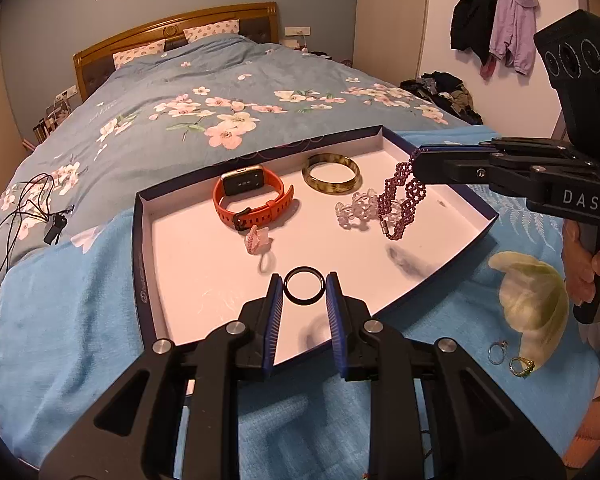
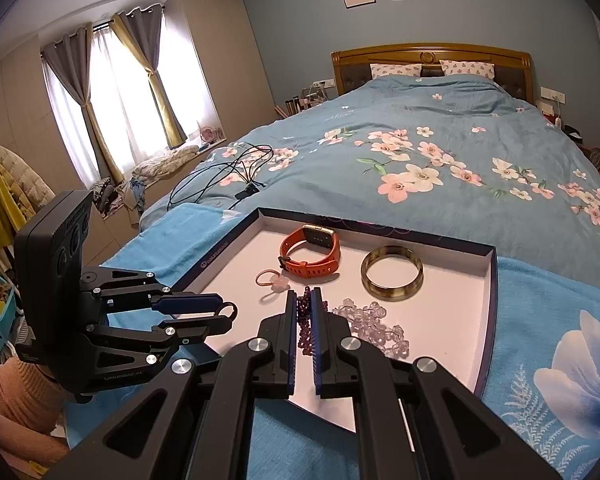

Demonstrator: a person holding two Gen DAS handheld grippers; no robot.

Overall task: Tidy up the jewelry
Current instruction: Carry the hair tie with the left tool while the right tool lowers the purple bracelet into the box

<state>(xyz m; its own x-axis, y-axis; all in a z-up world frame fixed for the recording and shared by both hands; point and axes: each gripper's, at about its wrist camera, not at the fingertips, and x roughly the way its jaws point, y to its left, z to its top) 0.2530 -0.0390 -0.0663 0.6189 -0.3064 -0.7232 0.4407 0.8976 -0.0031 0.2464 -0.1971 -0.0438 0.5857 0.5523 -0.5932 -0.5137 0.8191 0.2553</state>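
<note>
A shallow box tray (image 1: 148, 240) with a white floor lies on the blue blanket; it also shows in the right wrist view (image 2: 488, 280). In it are an orange watch (image 1: 252, 200), a brown bangle (image 1: 332, 173), a clear bead bracelet (image 1: 354, 210) and a pink ring (image 1: 258, 240). My left gripper (image 1: 303, 286) is shut on a black ring (image 1: 304, 286) just above the tray's near part. My right gripper (image 2: 305, 304) is shut on a purple bead bracelet (image 1: 400, 196), which hangs down over the clear beads (image 2: 374, 322).
A pale green shell dish (image 1: 534, 300) lies right of the tray, with a silver ring (image 1: 497, 352) and a green-stone ring (image 1: 522, 366) beside it. Black cables (image 1: 16, 216) lie on the floral duvet to the left. The bed stretches beyond the tray.
</note>
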